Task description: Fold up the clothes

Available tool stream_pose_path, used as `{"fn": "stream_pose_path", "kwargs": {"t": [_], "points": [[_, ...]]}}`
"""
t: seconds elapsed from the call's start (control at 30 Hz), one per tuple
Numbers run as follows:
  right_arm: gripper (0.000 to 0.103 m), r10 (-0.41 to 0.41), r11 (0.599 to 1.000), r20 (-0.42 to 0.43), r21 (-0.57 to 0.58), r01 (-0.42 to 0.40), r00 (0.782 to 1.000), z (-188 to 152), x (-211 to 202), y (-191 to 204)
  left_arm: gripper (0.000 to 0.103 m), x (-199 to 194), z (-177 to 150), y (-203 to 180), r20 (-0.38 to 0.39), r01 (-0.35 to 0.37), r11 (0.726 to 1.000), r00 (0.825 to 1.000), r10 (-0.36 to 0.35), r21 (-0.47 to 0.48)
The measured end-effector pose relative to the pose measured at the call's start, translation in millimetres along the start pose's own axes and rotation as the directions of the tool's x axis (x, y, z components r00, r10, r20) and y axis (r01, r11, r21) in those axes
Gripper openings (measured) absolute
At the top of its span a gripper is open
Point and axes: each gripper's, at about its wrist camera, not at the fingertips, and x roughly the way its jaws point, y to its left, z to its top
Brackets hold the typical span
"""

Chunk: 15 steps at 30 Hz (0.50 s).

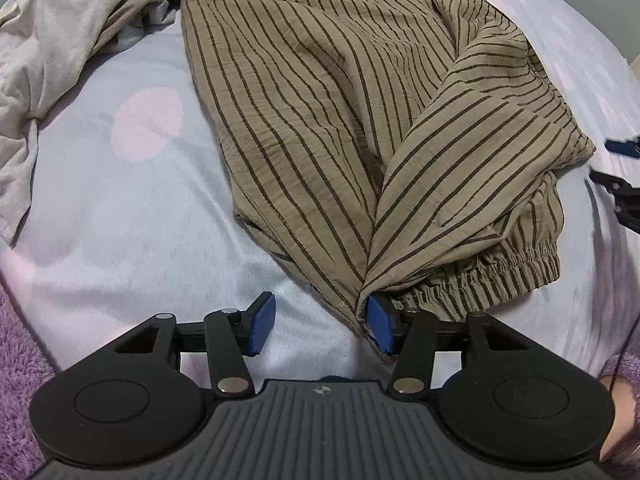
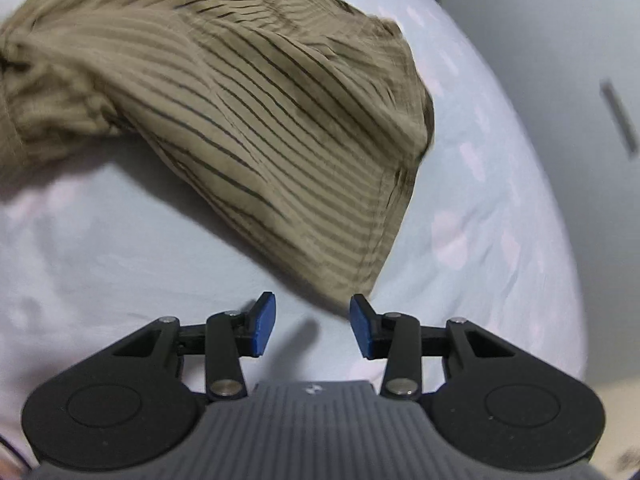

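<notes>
Garment: striped tan trousers [image 1: 340, 120] are lying partly folded on the pale blue bedsheet [image 1: 120, 220], one leg doubled across the other.
Left gripper [image 1: 322, 326]: jaws are standing apart – the right pad is touching the fabric's corner near the elastic waistband [image 1: 500, 272], nothing clamped.
Right gripper [image 2: 312, 330]: fingers are gaping empty, just short of the trousers' edge.
Beyond: a cream cloth pile [image 1: 52, 60] is sitting at the far left.

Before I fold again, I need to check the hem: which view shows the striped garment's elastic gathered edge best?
The left wrist view: the elastic gathered edge of the striped garment lies sharp and unobstructed beside the left gripper. The right wrist view shows only blurred striped cloth, no elastic.
</notes>
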Motion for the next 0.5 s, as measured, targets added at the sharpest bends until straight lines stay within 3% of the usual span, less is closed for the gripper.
{"fn": "stream_pose_path", "kwargs": {"t": [0.07,0.13,0.17,0.3,0.5], "points": [[0.042,-0.034,0.998,0.009,-0.053,0.035,0.999,0.9,8.1,2.6,0.049,-2.0,2.6,0.6,-0.009,0.011,1.0,1.0,-0.011,0.006],[0.023,-0.024,0.997,0.009,-0.07,0.024,1.0,3.3,15.1,1.0,0.05,-5.9,5.2,3.7,-0.018,0.029,1.0,0.999,-0.029,0.003],[0.004,-0.005,0.997,-0.002,-0.072,0.005,1.0,4.8,18.1,-1.1,0.053,-9.9,6.4,6.1,-0.021,0.042,0.999,0.999,-0.042,-0.001],[0.002,-0.023,0.996,0.014,-0.081,0.024,1.0,13.5,10.3,-12.1,0.058,-32.1,10.7,16.5,-0.007,0.083,0.996,0.997,-0.083,0.012],[0.001,-0.115,0.991,0.136,-0.051,0.123,0.984,52.9,-28.0,-49.8,0.059,-56.1,30.3,36.2,0.072,0.104,0.993,0.992,-0.108,0.054]]}}
